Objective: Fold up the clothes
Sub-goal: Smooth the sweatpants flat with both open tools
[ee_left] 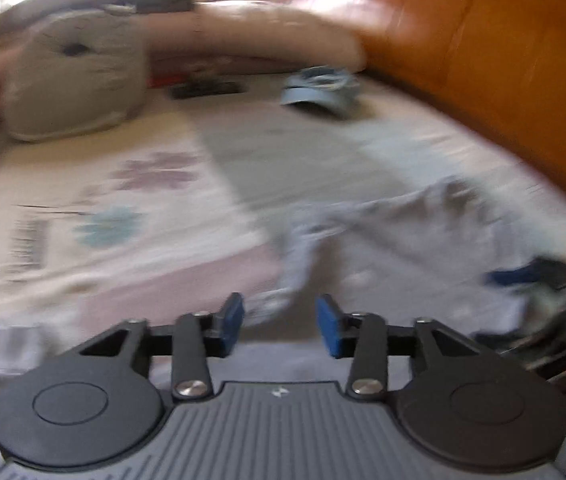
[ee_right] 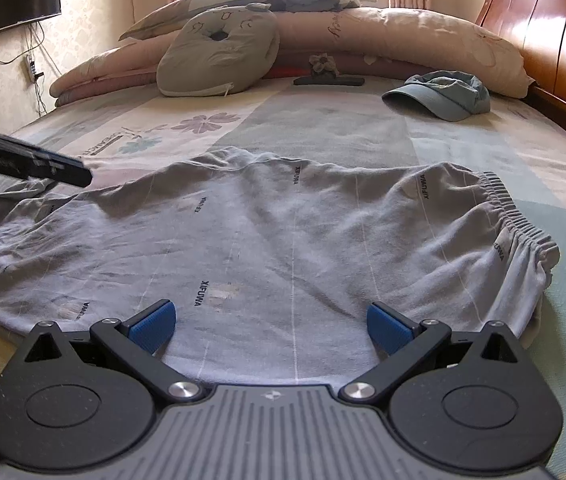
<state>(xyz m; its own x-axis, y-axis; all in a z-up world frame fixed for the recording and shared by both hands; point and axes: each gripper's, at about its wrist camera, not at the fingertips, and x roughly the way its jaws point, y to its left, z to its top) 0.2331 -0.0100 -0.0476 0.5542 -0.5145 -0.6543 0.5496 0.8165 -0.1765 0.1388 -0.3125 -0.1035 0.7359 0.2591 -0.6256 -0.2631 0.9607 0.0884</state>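
A grey garment with an elastic waistband at its right end and small printed lettering lies spread flat on the bed. My right gripper hovers over its near edge, jaws wide open, with nothing between the blue pads. In the right wrist view my left gripper shows as a dark bar over the garment's far left end. The left wrist view is blurred. There my left gripper is open, and a crumpled end of the garment lies just beyond the pads, untouched.
The bed sheet has a floral print. A blue cap lies at the far right, a ring-shaped cushion leans on a rolled quilt, and a flat black object lies between them. A wooden headboard runs along the right.
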